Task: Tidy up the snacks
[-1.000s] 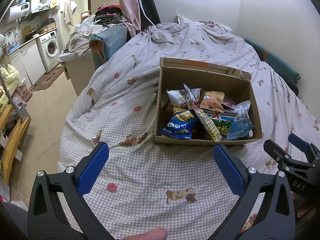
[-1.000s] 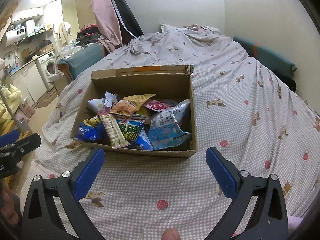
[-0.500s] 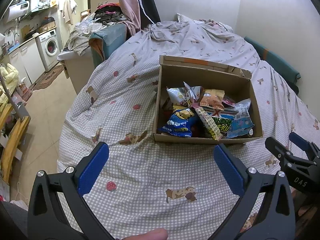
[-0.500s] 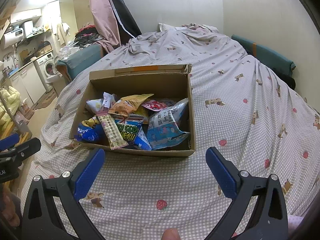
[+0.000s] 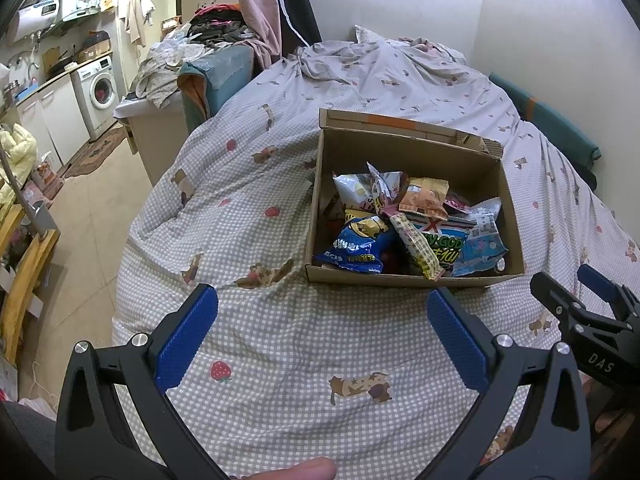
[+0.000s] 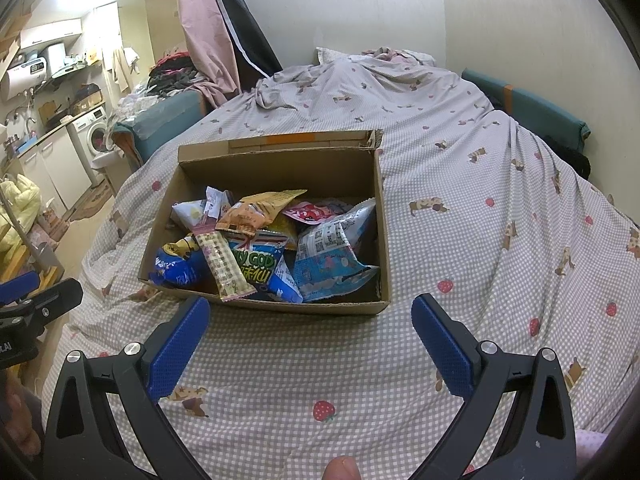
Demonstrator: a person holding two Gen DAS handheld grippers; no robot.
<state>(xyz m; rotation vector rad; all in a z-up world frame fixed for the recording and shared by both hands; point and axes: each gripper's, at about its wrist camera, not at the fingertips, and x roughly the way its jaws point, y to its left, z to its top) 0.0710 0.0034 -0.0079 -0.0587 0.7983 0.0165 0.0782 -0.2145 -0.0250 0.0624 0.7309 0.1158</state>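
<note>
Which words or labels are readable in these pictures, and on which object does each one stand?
"GOD": green-and-blue snack bag in the brown cardboard box.
"DAS": black body of the right claw, seen from the left wrist.
Blue chip bag, QR-coded pale blue packet: print too small to read.

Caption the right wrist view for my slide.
Open right gripper hovers over the bed, before a cardboard box of snacks.
</note>
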